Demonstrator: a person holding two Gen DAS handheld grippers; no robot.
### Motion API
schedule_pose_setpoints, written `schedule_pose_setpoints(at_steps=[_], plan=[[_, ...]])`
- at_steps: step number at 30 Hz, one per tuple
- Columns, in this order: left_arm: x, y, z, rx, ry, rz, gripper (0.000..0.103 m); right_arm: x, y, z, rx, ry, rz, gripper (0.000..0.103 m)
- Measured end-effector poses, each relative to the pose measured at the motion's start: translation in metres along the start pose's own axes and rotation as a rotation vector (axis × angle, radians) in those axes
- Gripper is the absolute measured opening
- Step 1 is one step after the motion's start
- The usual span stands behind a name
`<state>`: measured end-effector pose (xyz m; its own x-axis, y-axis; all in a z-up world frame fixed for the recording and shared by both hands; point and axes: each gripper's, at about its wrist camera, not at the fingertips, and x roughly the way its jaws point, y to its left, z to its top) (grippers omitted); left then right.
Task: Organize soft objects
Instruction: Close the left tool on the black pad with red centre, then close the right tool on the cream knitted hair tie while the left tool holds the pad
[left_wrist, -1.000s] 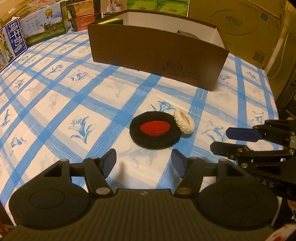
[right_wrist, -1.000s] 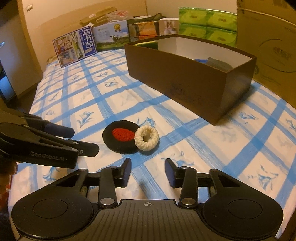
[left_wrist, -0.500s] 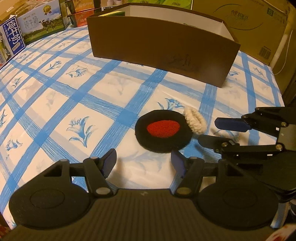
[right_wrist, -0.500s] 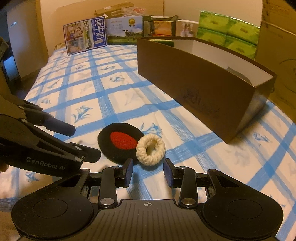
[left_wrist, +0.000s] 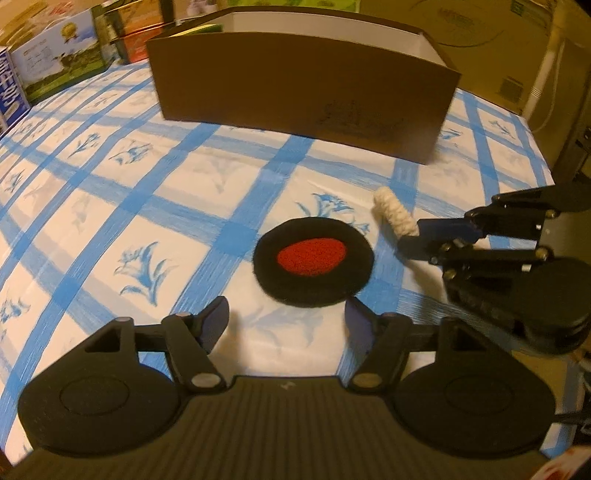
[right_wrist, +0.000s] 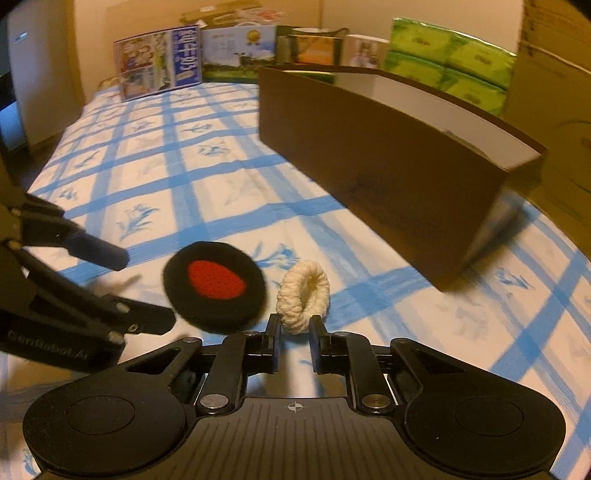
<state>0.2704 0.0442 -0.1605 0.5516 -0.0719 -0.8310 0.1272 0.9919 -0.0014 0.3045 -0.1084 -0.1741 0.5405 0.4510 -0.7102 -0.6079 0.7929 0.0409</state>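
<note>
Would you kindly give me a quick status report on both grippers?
Right gripper closing on cream ring, ring tilted up off the cloth. Left gripper open, opening wider, short of black-and-red pad. Brown box beyond, path clear.

Fuzzy black-and-red pad (left_wrist: 313, 262), cream woolly ring (right_wrist: 303, 295), matt cardboard box (left_wrist: 295, 92)

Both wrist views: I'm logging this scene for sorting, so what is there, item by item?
hair tie: one, cream, tipped up on edge, its near part between the right gripper's pads.
round pad: one, black with red centre, flat on the tablecloth, left of the hair tie.
box: one, brown, open top, behind both.
tablecloth: one, white with blue checks.
cartons and packs: several, mixed colours, along the far edge.
left gripper: black, jaws opening, nothing between them, near the round pad.
right gripper: black, jaws closing on the hair tie.
</note>
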Motion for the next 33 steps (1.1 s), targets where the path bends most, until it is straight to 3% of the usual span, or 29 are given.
schedule_pose_setpoints(at_steps=[7,11,23,33], plan=[[0.017,-0.016,0.004,0.094,0.008,0.018,0.07,-0.011,-0.02,-0.007,0.08,0.02,-0.039,0.016],[0.024,-0.021,0.008,0.097,-0.003,0.023,0.07,-0.016,-0.027,-0.011,0.109,0.027,-0.05,0.016],[0.039,-0.027,0.027,0.201,-0.039,0.035,0.078,-0.016,-0.047,-0.009,0.182,0.023,-0.082,0.016],[0.05,-0.021,0.035,0.137,-0.048,-0.003,0.083,-0.012,-0.052,-0.009,0.217,0.039,-0.067,0.016]])
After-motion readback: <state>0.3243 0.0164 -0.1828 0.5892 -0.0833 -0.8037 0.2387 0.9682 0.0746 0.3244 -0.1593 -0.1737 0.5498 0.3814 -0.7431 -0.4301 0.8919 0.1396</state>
